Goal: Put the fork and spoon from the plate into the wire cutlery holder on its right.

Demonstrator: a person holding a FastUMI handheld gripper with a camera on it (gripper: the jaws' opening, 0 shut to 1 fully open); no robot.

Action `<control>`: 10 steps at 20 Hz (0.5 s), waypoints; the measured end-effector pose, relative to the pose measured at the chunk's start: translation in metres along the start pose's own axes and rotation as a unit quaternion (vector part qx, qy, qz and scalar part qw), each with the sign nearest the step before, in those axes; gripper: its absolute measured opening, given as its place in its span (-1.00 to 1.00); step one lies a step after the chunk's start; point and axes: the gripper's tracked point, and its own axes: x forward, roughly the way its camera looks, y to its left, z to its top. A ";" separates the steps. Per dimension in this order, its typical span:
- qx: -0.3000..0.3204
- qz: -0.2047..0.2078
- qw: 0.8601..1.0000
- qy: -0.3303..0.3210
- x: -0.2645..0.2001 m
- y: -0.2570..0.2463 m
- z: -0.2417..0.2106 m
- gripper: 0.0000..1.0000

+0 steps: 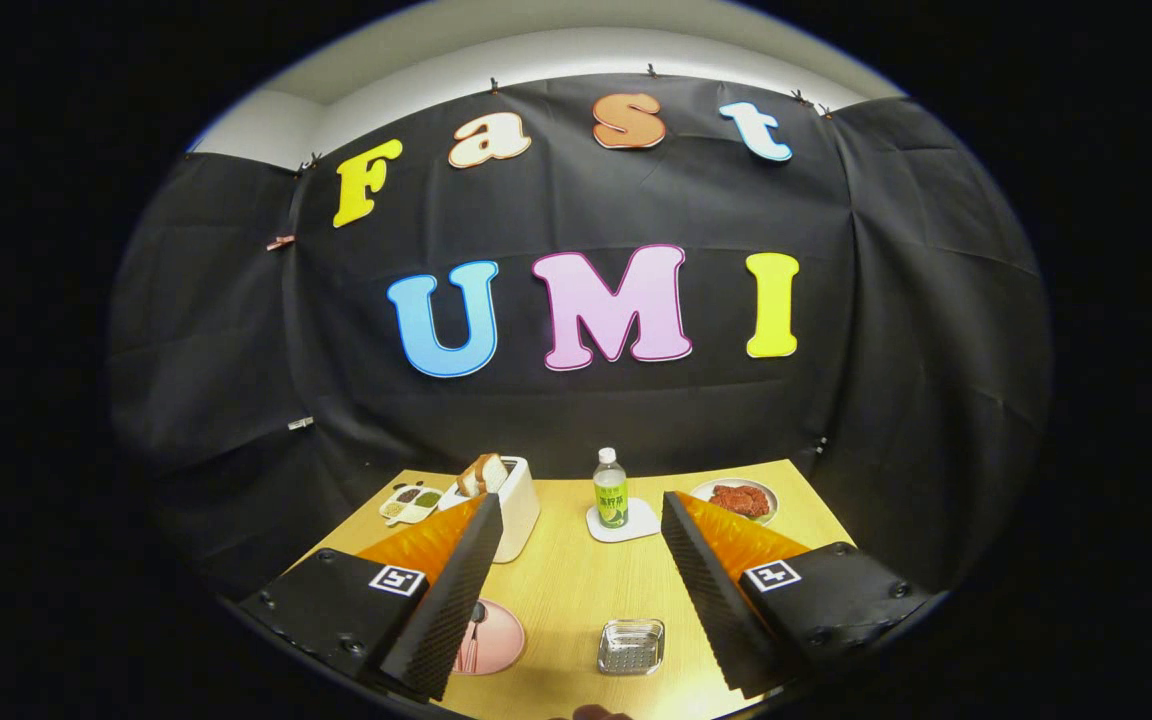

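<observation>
A pink plate (pixel 501 640) lies on the wooden table near my left finger, which hides part of it. On the plate rest a spoon (pixel 476 625) and a fork (pixel 467 655), side by side, handles toward me. To the plate's right stands the small wire cutlery holder (pixel 631 646), nothing visible inside it. My gripper (pixel 581 520) hangs open above the table, fingers wide apart, with nothing between them. The holder sits between the fingers and below them.
Beyond the fingers stand a white toaster (pixel 514 505) with bread slices, a green-labelled bottle (pixel 611 490) on a white coaster, a divided dish (pixel 410 500) of seasonings and a plate of red meat (pixel 739 498). The wooden table (pixel 566 580) ends at the black cloth wall.
</observation>
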 end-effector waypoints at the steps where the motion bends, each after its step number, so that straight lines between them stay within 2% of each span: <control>1: 0.002 -0.002 1.000 -0.001 0.000 0.000 -0.002 0.99; 10: 0.001 -0.023 1.000 0.017 0.004 0.006 -0.024 0.98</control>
